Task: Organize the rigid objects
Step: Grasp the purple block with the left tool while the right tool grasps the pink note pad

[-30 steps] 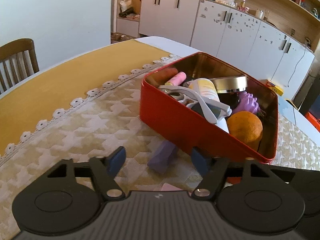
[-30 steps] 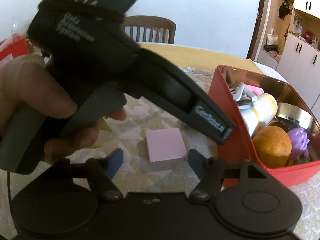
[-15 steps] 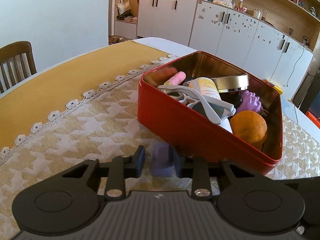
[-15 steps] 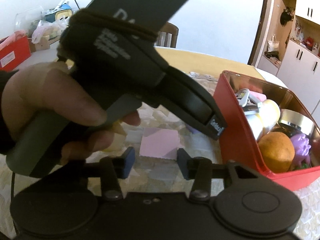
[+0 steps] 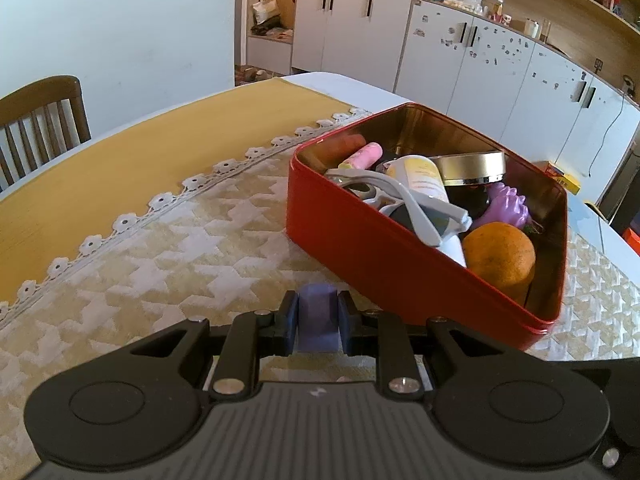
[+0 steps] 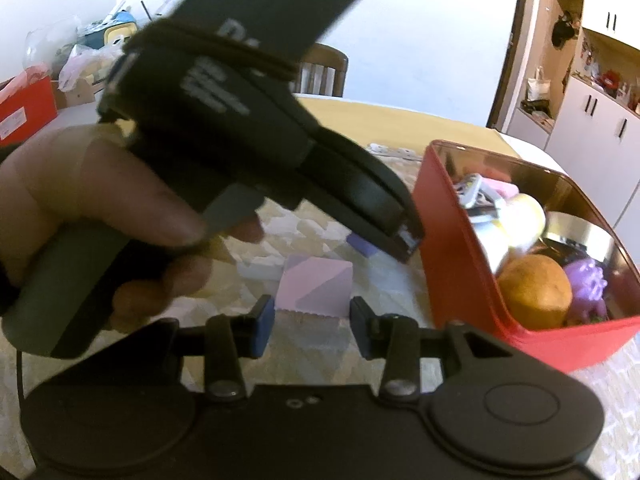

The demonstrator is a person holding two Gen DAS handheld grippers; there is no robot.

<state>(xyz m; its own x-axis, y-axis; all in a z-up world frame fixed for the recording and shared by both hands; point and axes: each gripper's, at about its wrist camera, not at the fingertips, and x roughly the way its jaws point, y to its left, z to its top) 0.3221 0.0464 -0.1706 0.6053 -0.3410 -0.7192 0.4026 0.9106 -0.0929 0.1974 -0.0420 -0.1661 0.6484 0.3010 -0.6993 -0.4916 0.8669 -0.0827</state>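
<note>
My left gripper point(image 5: 318, 322) is shut on a small purple block point(image 5: 318, 316), held just in front of the red tin box point(image 5: 384, 268). The box holds an orange point(image 5: 500, 256), a gold-lidded jar point(image 5: 470, 168), a purple toy point(image 5: 508, 204), a white tube and other items. In the right wrist view the left gripper body point(image 6: 248, 136) and the hand fill the left and centre, with the purple block point(image 6: 360, 246) under its tip. My right gripper point(image 6: 312, 326) is partly open, its fingers on either side of a pink square pad point(image 6: 316, 288) lying on the cloth.
The table carries a cream patterned cloth point(image 5: 168, 264) with a lace edge beside a yellow cloth. A wooden chair point(image 5: 40, 116) stands at the far left. White cabinets line the back wall. The red box point(image 6: 460, 272) is right of the pink pad.
My left gripper closed on the purple block and lifted slightly. My right gripper narrowed and moved closer to the pink pad.
</note>
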